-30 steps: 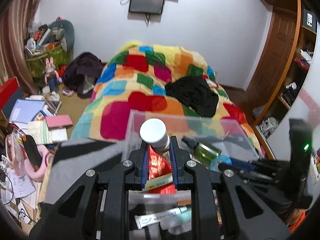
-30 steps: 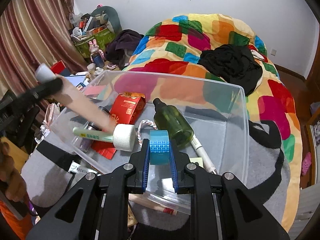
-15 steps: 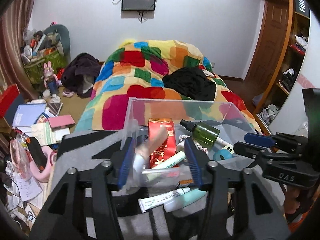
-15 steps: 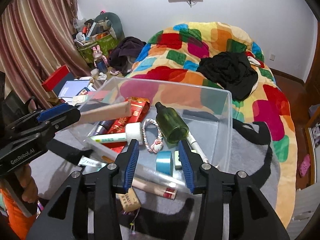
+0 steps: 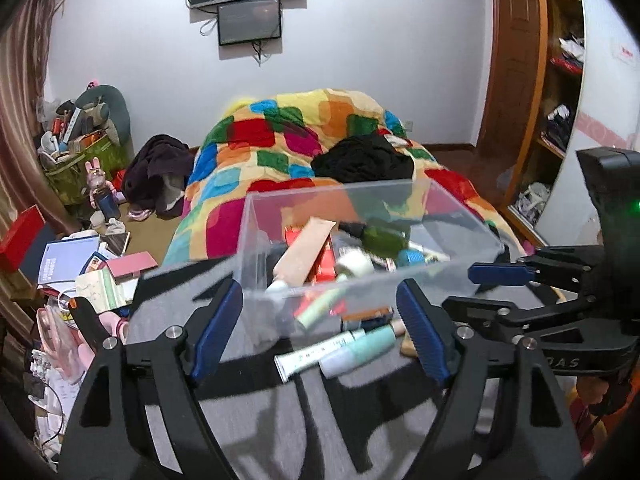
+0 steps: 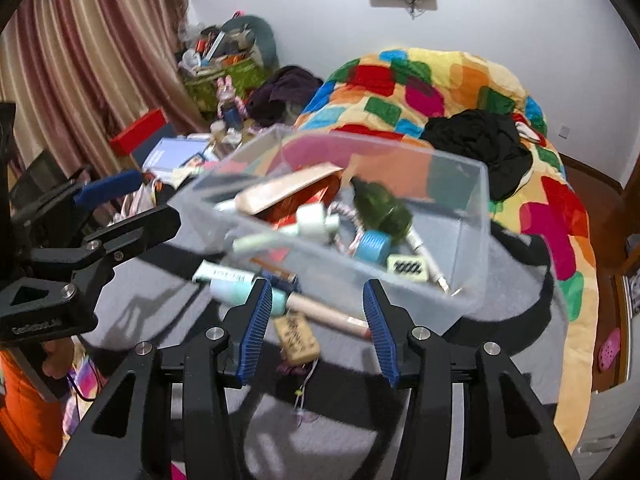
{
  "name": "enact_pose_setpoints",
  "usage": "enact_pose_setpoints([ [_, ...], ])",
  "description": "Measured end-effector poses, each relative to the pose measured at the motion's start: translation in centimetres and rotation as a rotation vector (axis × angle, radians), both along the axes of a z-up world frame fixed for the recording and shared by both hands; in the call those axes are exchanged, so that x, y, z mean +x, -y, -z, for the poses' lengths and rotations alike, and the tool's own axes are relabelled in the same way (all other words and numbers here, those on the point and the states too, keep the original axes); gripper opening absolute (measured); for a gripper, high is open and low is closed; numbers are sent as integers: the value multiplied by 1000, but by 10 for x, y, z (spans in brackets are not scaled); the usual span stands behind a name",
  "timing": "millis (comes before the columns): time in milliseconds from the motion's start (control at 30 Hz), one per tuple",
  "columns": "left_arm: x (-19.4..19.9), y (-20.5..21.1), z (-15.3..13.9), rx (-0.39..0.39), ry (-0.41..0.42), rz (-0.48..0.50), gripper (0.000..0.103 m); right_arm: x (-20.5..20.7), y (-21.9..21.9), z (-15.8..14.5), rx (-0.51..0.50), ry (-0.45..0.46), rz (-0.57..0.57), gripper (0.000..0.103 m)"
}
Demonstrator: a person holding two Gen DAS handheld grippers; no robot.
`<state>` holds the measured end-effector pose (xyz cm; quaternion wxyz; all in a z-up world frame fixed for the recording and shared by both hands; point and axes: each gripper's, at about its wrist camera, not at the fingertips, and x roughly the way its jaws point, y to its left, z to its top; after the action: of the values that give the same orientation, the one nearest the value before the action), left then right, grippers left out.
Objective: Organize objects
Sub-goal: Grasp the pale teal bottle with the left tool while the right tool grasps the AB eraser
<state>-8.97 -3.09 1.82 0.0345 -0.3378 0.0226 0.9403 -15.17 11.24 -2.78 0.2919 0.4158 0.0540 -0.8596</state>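
Both tongs are spread wide with nothing in them: left gripper (image 5: 320, 328), right gripper (image 6: 316, 332). The clear bin (image 6: 472, 216) sits on the grey blanket (image 6: 500, 308), holding a beige tube (image 6: 280, 194), green bottle (image 6: 380, 210) and blue tape roll (image 6: 372, 245).

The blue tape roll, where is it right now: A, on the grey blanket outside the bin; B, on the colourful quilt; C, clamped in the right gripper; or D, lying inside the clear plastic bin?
D: the blue tape roll lies on the floor of the clear plastic bin beside the green bottle, and the right gripper is open with nothing in it.
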Motion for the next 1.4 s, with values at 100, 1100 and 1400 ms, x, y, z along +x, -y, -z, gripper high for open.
enact_pose_setpoints([
  [100,3,0,15,0,43,9,79,1,4,15,13,40,-16,44],
  [1100,-22,-32,86,21,322,138,25,3,-44,42,-36,133,35,23],
  [1400,0,-45,76,-18,289,194,21,12,-56,50,37,126,43,23],
])
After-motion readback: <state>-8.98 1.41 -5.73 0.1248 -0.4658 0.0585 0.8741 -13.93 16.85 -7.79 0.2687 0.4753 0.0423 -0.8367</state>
